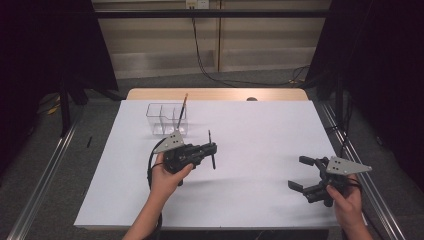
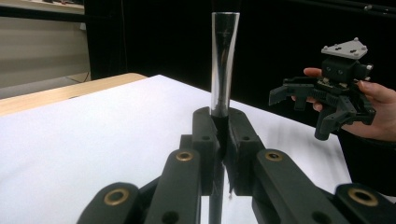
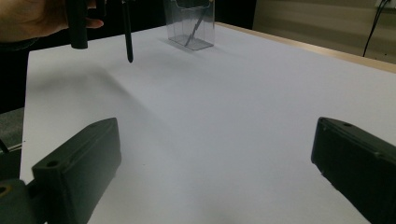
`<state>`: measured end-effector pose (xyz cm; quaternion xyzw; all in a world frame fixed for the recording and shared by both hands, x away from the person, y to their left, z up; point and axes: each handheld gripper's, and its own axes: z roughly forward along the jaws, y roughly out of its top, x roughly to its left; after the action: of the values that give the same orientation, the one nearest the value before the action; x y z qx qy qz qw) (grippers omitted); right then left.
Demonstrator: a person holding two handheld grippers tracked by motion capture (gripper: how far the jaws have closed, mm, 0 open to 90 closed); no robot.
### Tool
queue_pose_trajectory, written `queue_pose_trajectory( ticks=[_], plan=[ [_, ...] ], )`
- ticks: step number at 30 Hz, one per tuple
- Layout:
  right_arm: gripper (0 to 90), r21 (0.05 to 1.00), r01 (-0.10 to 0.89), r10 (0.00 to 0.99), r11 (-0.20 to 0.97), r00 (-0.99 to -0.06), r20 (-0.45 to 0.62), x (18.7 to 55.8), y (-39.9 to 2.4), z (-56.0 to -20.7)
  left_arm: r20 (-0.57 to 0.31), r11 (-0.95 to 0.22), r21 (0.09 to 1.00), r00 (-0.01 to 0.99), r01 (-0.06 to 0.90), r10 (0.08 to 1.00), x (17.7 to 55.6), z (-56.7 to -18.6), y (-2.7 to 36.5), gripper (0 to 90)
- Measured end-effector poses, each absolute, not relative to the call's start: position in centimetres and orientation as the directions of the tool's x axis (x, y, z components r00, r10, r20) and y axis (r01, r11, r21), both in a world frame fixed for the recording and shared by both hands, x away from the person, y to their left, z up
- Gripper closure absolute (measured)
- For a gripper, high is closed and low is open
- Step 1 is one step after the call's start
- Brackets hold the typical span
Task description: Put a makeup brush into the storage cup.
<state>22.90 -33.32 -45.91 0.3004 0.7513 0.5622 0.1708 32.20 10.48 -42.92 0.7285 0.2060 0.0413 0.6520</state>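
Observation:
My left gripper (image 1: 213,148) hovers above the middle of the white sheet (image 1: 270,130), shut on a thin dark pen (image 1: 213,163) that stands nearly upright. In the left gripper view the jaws of the left gripper (image 2: 223,127) pinch the pen (image 2: 224,70) below its clear upper part. The pen's dark tip (image 3: 128,46) hangs a little above the sheet in the right gripper view. My right gripper (image 1: 300,173) is held at the sheet's right edge, open, with nothing between its fingers (image 3: 79,163). It also appears as the right gripper (image 2: 303,111) far off, held by a hand.
A clear divided container (image 1: 167,119) stands at the back left of the sheet with an orange-ended pencil (image 1: 182,111) leaning in it; the container (image 3: 191,23) shows far off too. A wooden table edge (image 1: 215,94) runs behind. Metal rails flank the table.

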Motion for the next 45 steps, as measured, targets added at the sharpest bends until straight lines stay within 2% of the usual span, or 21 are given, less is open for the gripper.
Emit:
queue_pose_trajectory(
  ticks=[26,45],
  plan=[
    [1.0,0.949,0.249,0.638,0.195,-0.767,0.07,23.0,-33.4,-46.1,-0.225,-0.076,0.958,0.887,0.278,0.403,33.0,-42.5,12.1,83.6],
    [0.9,0.951,0.246,0.643,0.188,-0.762,0.07,22.9,-33.6,-45.9,-0.219,-0.078,0.955,0.858,0.287,0.465,34.5,-40.4,14.6,83.7]
  ],
)
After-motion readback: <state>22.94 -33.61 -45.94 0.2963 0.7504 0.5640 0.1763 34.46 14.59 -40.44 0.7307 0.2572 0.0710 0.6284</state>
